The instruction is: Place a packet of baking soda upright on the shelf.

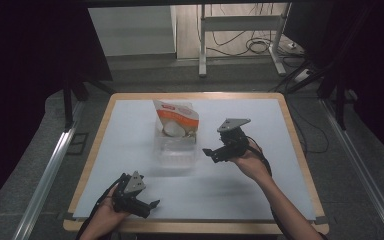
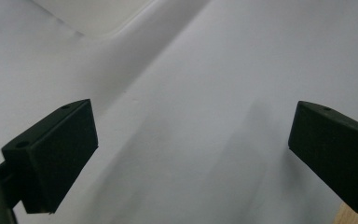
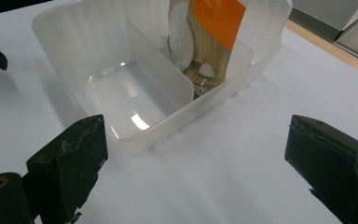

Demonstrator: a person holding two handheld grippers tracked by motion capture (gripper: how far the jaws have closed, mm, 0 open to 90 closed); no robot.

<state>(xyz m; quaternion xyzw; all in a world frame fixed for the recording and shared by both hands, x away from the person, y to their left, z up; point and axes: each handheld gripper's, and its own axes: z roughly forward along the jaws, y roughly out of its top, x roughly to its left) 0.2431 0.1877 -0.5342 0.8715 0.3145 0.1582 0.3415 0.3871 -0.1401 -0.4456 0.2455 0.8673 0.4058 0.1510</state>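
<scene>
Translucent plastic forms the two-compartment container [image 1: 176,148] that sits toward the far middle of the white table [image 1: 260,190], with an orange-and-white snack pouch [image 1: 178,119] standing upright in its far compartment while the near one holds nothing. Just to its right, the right gripper [image 1: 213,153] hovers with jaws spread wide, gripping nothing. Near the table's front edge, well apart from the container, the left gripper [image 1: 149,207] is likewise released and empty.

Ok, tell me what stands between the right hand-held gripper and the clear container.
Nothing visible does. The right hand-held gripper, jaws wide apart, faces the clear divided container across bare white tabletop. The orange-and-white pouch stands in the container's far compartment, behind the divider.
</scene>
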